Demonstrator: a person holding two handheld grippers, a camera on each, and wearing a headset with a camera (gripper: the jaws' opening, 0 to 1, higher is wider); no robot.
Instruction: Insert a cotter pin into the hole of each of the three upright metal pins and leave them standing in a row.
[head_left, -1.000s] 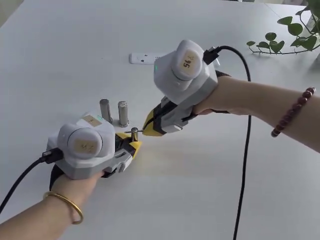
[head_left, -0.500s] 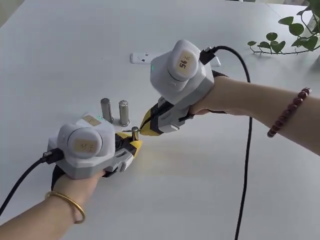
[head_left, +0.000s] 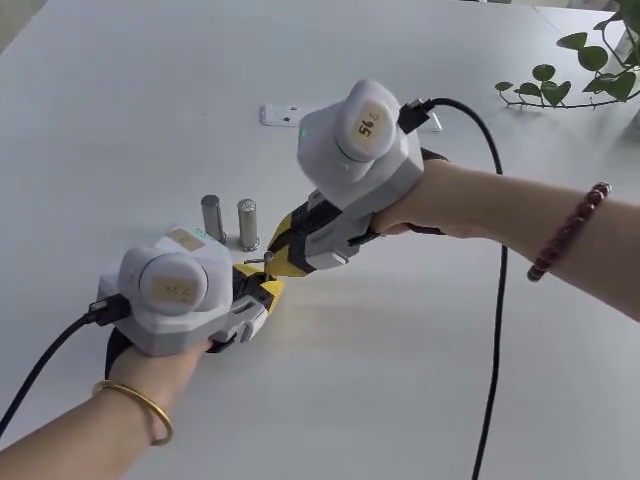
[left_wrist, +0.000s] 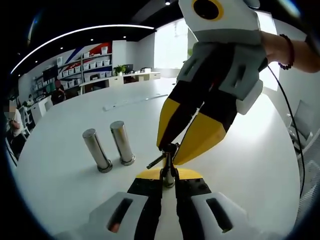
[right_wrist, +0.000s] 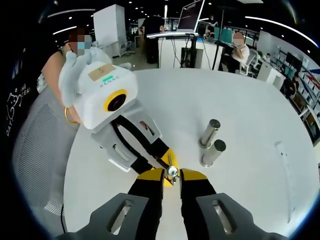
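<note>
Holds one metal pin (left_wrist: 169, 167) upright on the white table (head_left: 400, 380) with the left tongs (left_wrist: 169, 182), squeezed tight on its bottom part. Pinches a thin cotter pin (left_wrist: 156, 162) with the right tongs (right_wrist: 172, 176), closed narrow right at the top of that metal pin (yellow tips nearly touching it). Shows the cotter pin poking out sideways near the top of the metal pin. Has two more metal pins (left_wrist: 122, 142) standing just beside it.
</note>
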